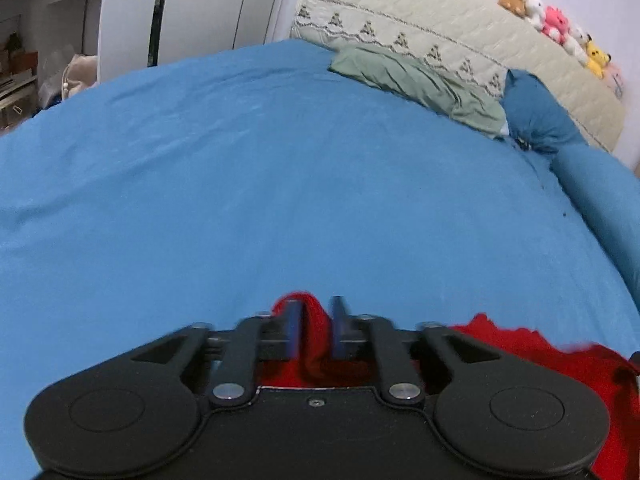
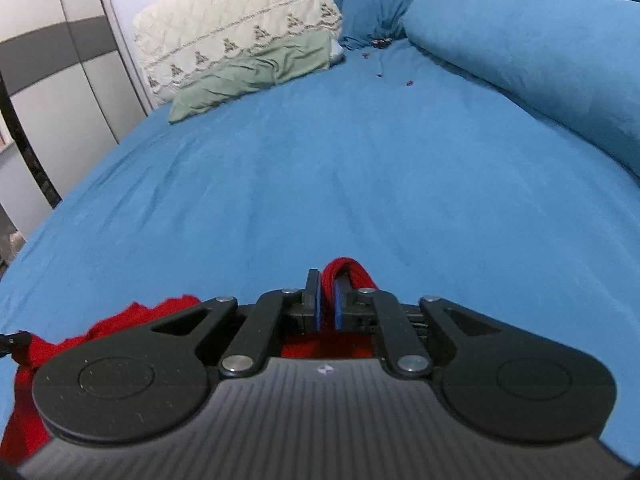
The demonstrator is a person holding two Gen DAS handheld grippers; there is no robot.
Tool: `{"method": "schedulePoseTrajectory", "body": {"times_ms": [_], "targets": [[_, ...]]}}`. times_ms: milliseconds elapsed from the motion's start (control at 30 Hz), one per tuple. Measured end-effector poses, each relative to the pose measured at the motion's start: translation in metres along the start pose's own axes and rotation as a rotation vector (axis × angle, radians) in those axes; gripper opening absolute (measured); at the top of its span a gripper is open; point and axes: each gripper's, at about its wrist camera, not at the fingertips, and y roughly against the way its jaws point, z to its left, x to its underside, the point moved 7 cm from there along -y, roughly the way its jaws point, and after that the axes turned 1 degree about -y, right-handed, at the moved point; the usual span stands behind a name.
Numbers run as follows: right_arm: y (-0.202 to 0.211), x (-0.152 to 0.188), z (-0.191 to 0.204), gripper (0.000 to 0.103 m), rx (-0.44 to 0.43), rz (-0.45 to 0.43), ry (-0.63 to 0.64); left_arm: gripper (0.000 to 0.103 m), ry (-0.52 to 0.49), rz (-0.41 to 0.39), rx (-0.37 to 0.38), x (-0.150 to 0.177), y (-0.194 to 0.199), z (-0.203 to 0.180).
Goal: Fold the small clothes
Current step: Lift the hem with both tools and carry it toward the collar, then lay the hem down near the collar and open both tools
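A red garment (image 1: pixel 540 354) hangs between my two grippers above the blue bedsheet (image 1: pixel 280 200). My left gripper (image 1: pixel 314 312) is shut on one edge of it, with red cloth bunched between the blue pads. The rest trails to the right and under the gripper body. In the right wrist view my right gripper (image 2: pixel 328 286) is shut on another edge of the red garment (image 2: pixel 120 320), which loops over the fingertips and hangs to the left. Most of the garment is hidden under both gripper bodies.
A green folded cloth (image 1: pixel 416 84) and a cream quilted headboard cushion (image 1: pixel 460 36) lie at the far side of the bed. A blue duvet (image 2: pixel 540 60) is piled on the right. Plush toys (image 1: pixel 556 24) sit on the headboard. White wardrobe doors (image 1: pixel 208 8) stand beyond the bed's left edge.
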Motion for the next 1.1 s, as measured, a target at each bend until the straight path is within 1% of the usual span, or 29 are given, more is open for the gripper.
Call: {"method": "schedulePoseTrajectory", "body": {"times_ms": [33,67,100,133,167,200,233,267,333,367,433,500,533,567,667,733,767,867,967,1033,1100], "targets": [[0.004,-0.001,0.001,0.052,-0.002,-0.013,0.008,0.060,-0.022,-0.021,-0.012,-0.003,0.005,-0.002],[0.012,0.000,0.002,0.065,-0.001,-0.032,0.025,0.074,-0.054,-0.053,-0.031,-0.006,0.019,-0.003],[0.023,-0.001,0.005,0.083,0.006,-0.060,0.052,0.081,-0.083,-0.084,-0.035,-0.006,0.031,-0.003],[0.035,0.000,0.008,0.091,0.008,-0.092,0.087,0.086,-0.114,-0.105,-0.026,-0.003,0.041,-0.005],[0.046,0.002,0.013,0.093,-0.004,-0.115,0.116,0.096,-0.148,-0.117,-0.012,0.004,0.054,-0.007],[0.056,0.006,0.019,0.094,-0.034,-0.123,0.149,0.099,-0.177,-0.111,0.010,0.012,0.062,-0.009],[0.067,0.013,0.025,0.097,-0.069,-0.121,0.177,0.099,-0.202,-0.097,0.037,0.022,0.067,-0.010],[0.075,0.024,0.030,0.098,-0.105,-0.099,0.193,0.099,-0.214,-0.077,0.056,0.034,0.069,-0.011],[0.079,0.049,0.036,0.099,-0.154,-0.018,0.199,0.099,-0.222,-0.021,0.078,0.055,0.065,-0.010],[0.076,0.063,0.037,0.099,-0.158,0.022,0.201,0.099,-0.225,0.015,0.079,0.067,0.061,-0.008],[0.072,0.084,0.033,0.098,-0.138,0.060,0.188,0.098,-0.214,0.078,0.070,0.084,0.052,-0.002],[0.066,0.102,0.021,0.094,-0.078,0.097,0.158,0.099,-0.189,0.147,0.086,0.100,0.043,0.005],[0.064,0.106,0.016,0.092,-0.047,0.104,0.157,0.099,-0.185,0.166,0.084,0.105,0.041,0.008],[0.065,0.109,0.010,0.090,-0.017,0.095,0.159,0.099,-0.193,0.149,0.090,0.106,0.042,0.008],[0.068,0.107,0.000,0.089,0.028,0.094,0.141,0.099,-0.212,0.155,0.075,0.107,0.044,0.007],[0.071,0.103,-0.006,0.089,0.069,0.106,0.136,0.099,-0.199,0.169,0.061,0.104,0.043,0.005],[0.074,0.100,-0.008,0.089,0.074,0.111,0.121,0.099,-0.190,0.176,0.050,0.105,0.044,0.005],[0.104,0.093,-0.011,0.091,0.010,0.097,0.087,0.099,-0.186,0.168,0.027,0.098,0.061,0.001],[0.137,0.080,-0.011,0.094,-0.005,0.083,0.123,0.099,-0.228,0.144,-0.001,0.088,0.086,-0.008],[0.147,0.070,-0.009,0.099,-0.003,0.082,0.153,0.101,-0.268,0.120,0.022,0.082,0.106,-0.024],[0.158,0.065,-0.013,0.100,0.011,0.090,0.166,0.103,-0.292,0.102,0.055,0.078,0.119,-0.042]]}}
